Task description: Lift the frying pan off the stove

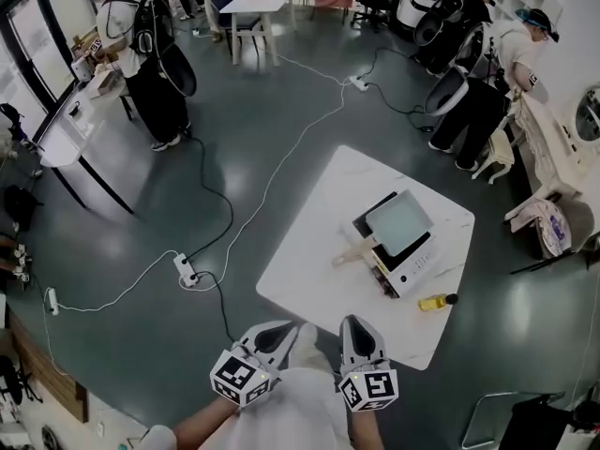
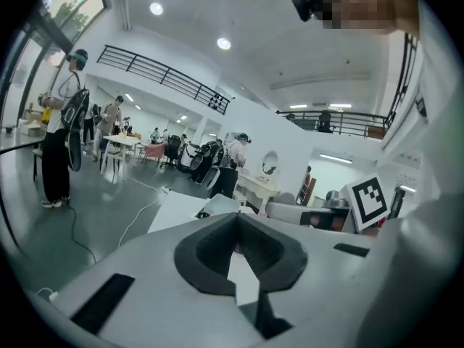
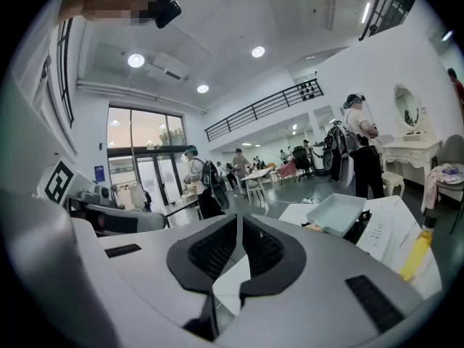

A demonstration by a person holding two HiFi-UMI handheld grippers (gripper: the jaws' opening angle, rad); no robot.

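Note:
A square pale frying pan [image 1: 400, 221] with a wooden handle [image 1: 352, 251] sits on a white tabletop stove [image 1: 412, 265] on the white table [image 1: 319, 251]. Both grippers are held low at the near table edge, well short of the pan. The left gripper [image 1: 278, 331] is shut and empty, and the right gripper [image 1: 357, 326] is likewise shut with nothing in it. The right gripper view shows its closed jaws [image 3: 239, 222] and the pan [image 3: 341, 212] ahead to the right. In the left gripper view, the closed jaws [image 2: 235, 222] point at the table [image 2: 174, 210].
A yellow bottle [image 1: 433, 301] lies on the table beside the stove, also seen as the bottle [image 3: 413, 252]. Cables and a power strip [image 1: 186, 270] run over the floor at left. Several people stand at other tables around the room.

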